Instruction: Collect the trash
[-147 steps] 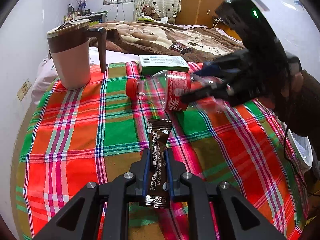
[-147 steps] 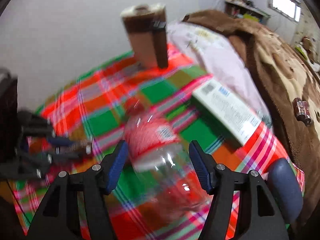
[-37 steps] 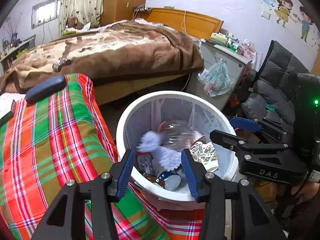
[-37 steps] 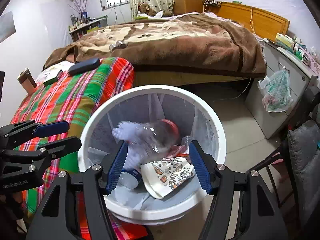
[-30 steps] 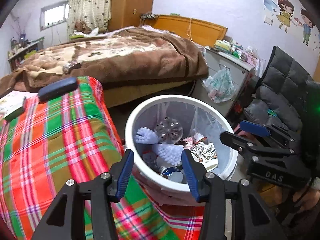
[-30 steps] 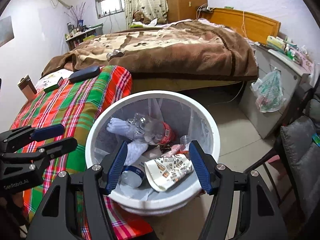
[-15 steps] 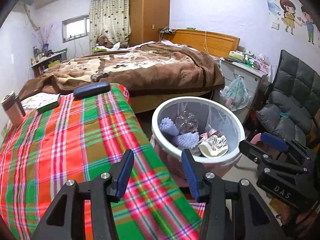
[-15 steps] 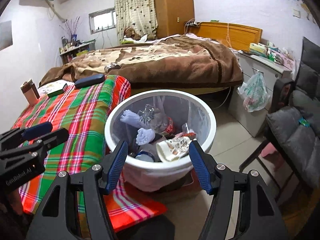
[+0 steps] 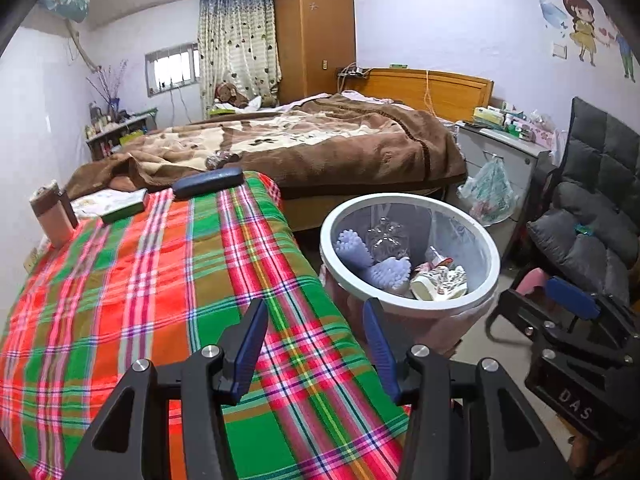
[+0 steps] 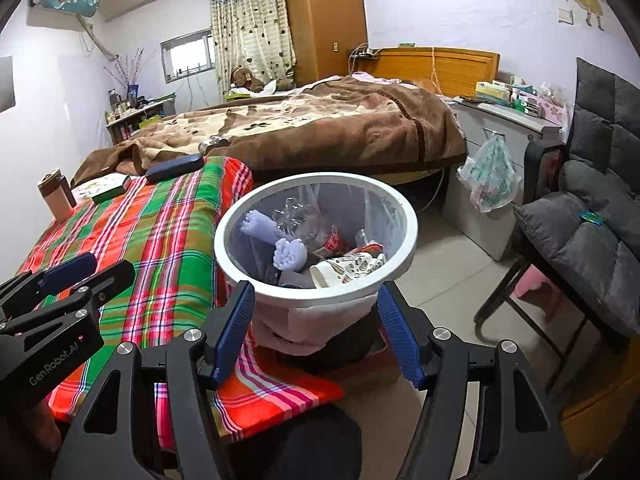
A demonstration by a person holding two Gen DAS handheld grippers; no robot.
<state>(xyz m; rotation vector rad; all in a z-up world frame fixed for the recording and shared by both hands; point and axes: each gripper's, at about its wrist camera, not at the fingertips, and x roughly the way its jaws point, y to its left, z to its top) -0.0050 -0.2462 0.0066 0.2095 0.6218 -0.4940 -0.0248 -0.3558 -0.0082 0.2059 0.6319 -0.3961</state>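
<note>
A white round trash bin [image 9: 493, 264] [image 10: 316, 178] stands on the floor beside the plaid-covered table [image 9: 160, 280]. Inside lie a clear plastic bottle [image 10: 316, 232] [image 9: 384, 236] with a red label, a printed paper cup [image 10: 344, 266] [image 9: 440, 280] and pale purple fuzzy pieces [image 10: 288, 252]. My left gripper [image 9: 314, 312] hovers over the table's near corner, open, with nothing between its fingers. My right gripper [image 10: 316, 292] is open and bare in front of the bin, level with its near wall. Each gripper shows in the other's view: right gripper [image 9: 524, 292], left gripper [image 10: 110, 264].
At the table's far end stand a brown mug [image 9: 52, 216], a green box [image 9: 124, 208] and a dark case [image 9: 208, 182]. Behind lies a bed [image 9: 320, 140] with a brown blanket. A grey cushioned chair [image 10: 592, 232] and a hanging plastic bag [image 10: 488, 176] are at the right.
Both grippers have drawn back from above the bin, so it looks smaller and farther off. The bottle has come to rest among the trash inside. Both stay open.
</note>
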